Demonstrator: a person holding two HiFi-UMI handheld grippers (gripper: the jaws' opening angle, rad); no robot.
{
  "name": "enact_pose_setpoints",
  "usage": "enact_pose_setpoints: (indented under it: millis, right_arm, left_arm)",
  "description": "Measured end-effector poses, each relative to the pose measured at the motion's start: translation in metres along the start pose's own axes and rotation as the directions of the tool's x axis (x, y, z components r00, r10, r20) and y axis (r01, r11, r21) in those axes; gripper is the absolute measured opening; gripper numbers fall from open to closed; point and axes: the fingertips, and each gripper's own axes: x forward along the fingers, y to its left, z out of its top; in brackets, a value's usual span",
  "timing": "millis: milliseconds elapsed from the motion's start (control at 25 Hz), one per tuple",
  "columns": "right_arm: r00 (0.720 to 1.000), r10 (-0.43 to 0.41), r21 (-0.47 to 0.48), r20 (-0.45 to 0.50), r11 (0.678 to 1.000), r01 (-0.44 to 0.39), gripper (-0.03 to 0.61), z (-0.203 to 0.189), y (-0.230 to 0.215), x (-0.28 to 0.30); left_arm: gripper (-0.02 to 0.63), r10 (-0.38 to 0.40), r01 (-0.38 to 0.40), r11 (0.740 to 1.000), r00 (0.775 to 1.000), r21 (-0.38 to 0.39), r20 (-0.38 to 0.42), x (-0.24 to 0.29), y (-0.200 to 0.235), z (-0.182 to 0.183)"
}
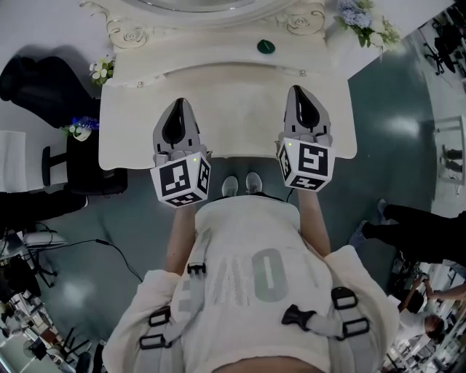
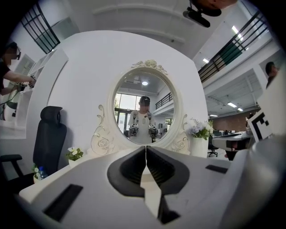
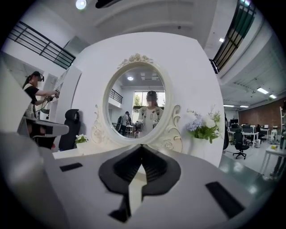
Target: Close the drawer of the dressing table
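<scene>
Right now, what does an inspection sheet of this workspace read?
Surface: white dressing table top, mostly bare.
Job's things: drawer not visible from above; state unclear.
Clutter: small green object near the mirror; flower vase right; small flower pot left.
Tongs: left tongs and right tongs both shut, empty, over the tabletop.
Cables: black cable on the floor, left.
Surroundings: black chair left; a person's legs at right edge.

We count two tools, left tool (image 1: 180, 102) and right tool (image 1: 298, 90), one desk (image 1: 233, 116), one oval mirror (image 2: 144, 103), three flower bunches (image 1: 362, 18) (image 1: 102, 71) (image 1: 80, 127), one chair (image 2: 49, 134).
</scene>
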Motion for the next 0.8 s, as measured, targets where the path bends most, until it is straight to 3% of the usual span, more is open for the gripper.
enact_pose_setpoints:
  millis: [320,800]
  right_arm:
    - [0.997,0.072,-0.009,0.011,0.997,-0.072,0.006,0.003,0.033,-0.018]
    - [0.996,0.085,-0.018,0.018,0.996,-0.085,0.006,0.007,0.035,-0.016]
  left_arm:
    - [0.020,-0.031,0.030,0.999,0.999,0.032,0.026,-0.008,-0.009,0.008]
    - [0.020,-0.023,0.022,0.999,0.999,0.043,0.039,-0.009,-0.006,0.013]
